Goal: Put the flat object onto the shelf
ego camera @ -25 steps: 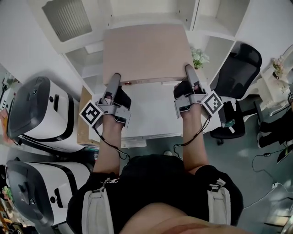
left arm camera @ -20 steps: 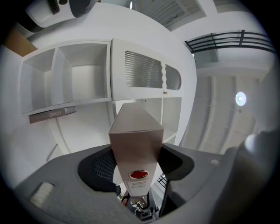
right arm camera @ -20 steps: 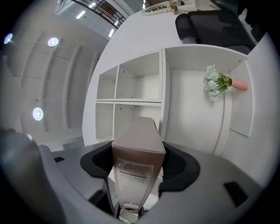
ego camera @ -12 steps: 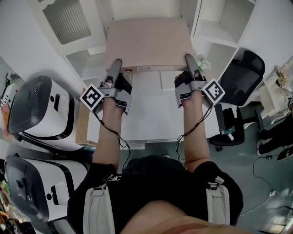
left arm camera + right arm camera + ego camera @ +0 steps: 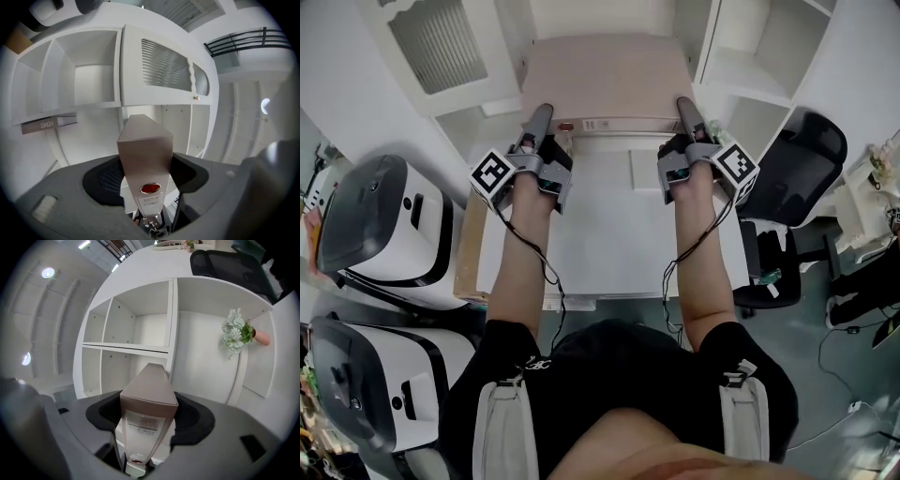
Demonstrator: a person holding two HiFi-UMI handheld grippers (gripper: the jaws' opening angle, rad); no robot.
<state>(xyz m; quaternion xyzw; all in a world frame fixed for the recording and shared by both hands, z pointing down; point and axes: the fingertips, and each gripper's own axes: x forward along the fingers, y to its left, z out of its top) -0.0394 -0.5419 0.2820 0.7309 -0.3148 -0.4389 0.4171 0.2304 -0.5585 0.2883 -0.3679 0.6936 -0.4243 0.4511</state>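
The flat box (image 5: 607, 77), a pale brown file box, is held level at chest height by both claws. It sits above the far edge of the white bench (image 5: 609, 234), with its far end pointing into the middle bay of the white shelf unit (image 5: 741, 56). Whether the far end rests on a shelf board cannot be determined.

Left claw (image 5: 541, 117): clamped on the near left corner of the box. The left gripper view shows the narrow edge of the box standing between the two jaws, which are set fairly wide to take its thickness. A label with a red dot (image 5: 151, 188) lies close to the jaw root.

Right claw (image 5: 686, 112): clamped on the near right corner in the same manner. The right gripper view shows the printed box end seated between its jaws.

Surroundings:
- A louvred door (image 5: 164, 65) is to the left of the middle bay.
- A flower sprig (image 5: 239, 333) in a pink vase stands in a bay to the right.
- A black office chair (image 5: 802, 159) is to the right of the bench.
- Two white machines (image 5: 375, 234) stand to the left.
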